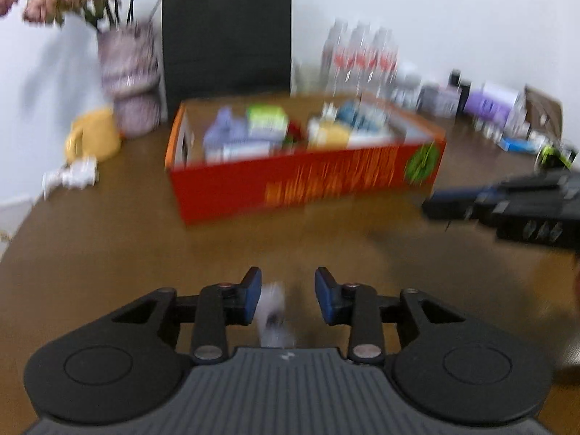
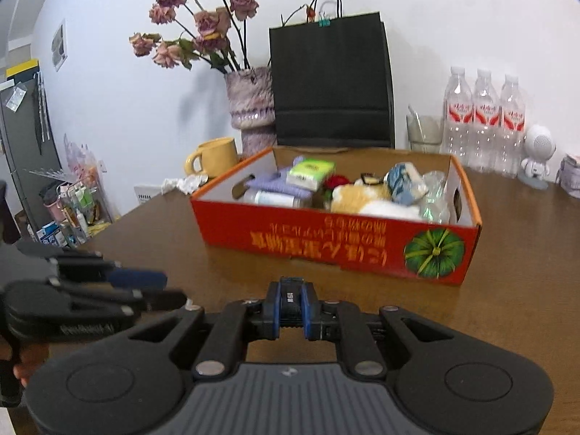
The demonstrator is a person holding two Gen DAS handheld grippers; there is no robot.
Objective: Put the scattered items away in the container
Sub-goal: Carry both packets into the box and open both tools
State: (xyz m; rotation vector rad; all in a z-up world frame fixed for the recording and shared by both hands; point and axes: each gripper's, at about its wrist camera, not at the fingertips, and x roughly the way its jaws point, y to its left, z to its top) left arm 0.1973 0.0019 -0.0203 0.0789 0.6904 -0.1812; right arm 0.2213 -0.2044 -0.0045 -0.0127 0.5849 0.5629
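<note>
A red cardboard box (image 1: 308, 181) stands on the brown table, holding several items; it also shows in the right wrist view (image 2: 326, 246). My left gripper (image 1: 288, 297) is open low over the table, with a blurred small white item (image 1: 273, 313) between its fingers, touching neither. It appears at the left of the right wrist view (image 2: 145, 286). My right gripper (image 2: 291, 308) is shut on a small dark item (image 2: 291, 301) with a pale label, in front of the box. It appears at the right of the left wrist view (image 1: 449, 203).
Along the wall stand a vase of dried roses (image 2: 250, 108), a black paper bag (image 2: 331, 79), a yellow mug (image 2: 214, 157), three water bottles (image 2: 484, 119), a glass (image 2: 422, 132) and a white figurine (image 2: 538, 156). Crumpled paper (image 1: 74, 175) lies left of the box. Small boxes (image 1: 489, 105) sit far right.
</note>
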